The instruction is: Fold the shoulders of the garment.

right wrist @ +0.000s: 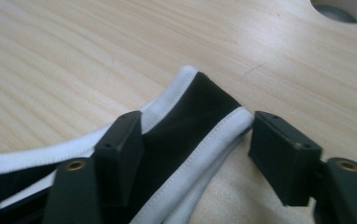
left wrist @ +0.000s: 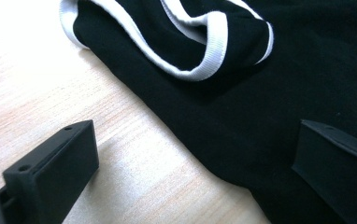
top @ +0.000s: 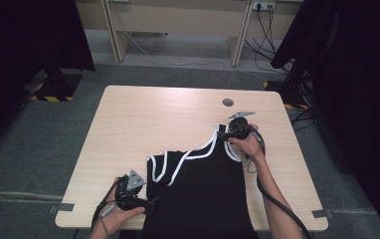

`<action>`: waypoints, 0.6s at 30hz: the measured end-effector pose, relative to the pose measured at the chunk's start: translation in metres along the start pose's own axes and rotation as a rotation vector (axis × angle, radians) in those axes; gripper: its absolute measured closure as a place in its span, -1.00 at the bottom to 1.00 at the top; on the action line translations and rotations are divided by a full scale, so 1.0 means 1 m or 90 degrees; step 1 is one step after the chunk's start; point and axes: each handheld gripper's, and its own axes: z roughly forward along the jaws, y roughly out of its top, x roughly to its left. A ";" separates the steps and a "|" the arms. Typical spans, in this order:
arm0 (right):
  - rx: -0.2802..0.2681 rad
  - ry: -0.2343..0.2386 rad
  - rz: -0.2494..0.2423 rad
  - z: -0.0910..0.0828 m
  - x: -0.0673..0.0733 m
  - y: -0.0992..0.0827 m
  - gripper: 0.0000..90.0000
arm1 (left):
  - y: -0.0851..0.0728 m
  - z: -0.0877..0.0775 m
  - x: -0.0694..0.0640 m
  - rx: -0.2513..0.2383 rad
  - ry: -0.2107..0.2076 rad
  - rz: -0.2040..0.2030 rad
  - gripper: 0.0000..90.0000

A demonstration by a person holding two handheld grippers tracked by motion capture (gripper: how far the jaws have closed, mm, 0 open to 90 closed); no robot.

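A black tank top [top: 198,191] with white trim lies flat on the wooden table [top: 148,114], its hem hanging over the near edge. My right gripper [top: 223,133] is at the far right shoulder strap [right wrist: 186,126]. Its jaws stand on either side of the strap, which lies flat and unbunched between them [right wrist: 195,140]. My left gripper [top: 150,201] rests low by the garment's left side edge. It is open [left wrist: 195,158], with one jaw over bare wood and the other over the black fabric [left wrist: 260,107]. The left shoulder strap [left wrist: 200,51] lies folded just beyond it.
A round cable hole [top: 228,102] sits in the tabletop just beyond the right gripper, also seen in the right gripper view [right wrist: 342,8]. Bare wood spreads across the far and left parts of the table. Desks, cables and dark curtains stand beyond it.
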 end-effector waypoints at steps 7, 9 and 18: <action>-0.008 0.029 -0.023 -0.004 0.004 -0.002 0.63 | 0.000 0.000 0.000 0.000 0.000 0.000 -1.00; -0.013 0.039 -0.027 -0.004 0.005 -0.003 0.81 | 0.000 0.000 0.000 0.000 0.000 0.000 -1.00; -0.055 0.047 -0.006 -0.016 0.009 -0.003 0.91 | 0.000 0.000 0.000 0.001 0.000 0.000 -1.00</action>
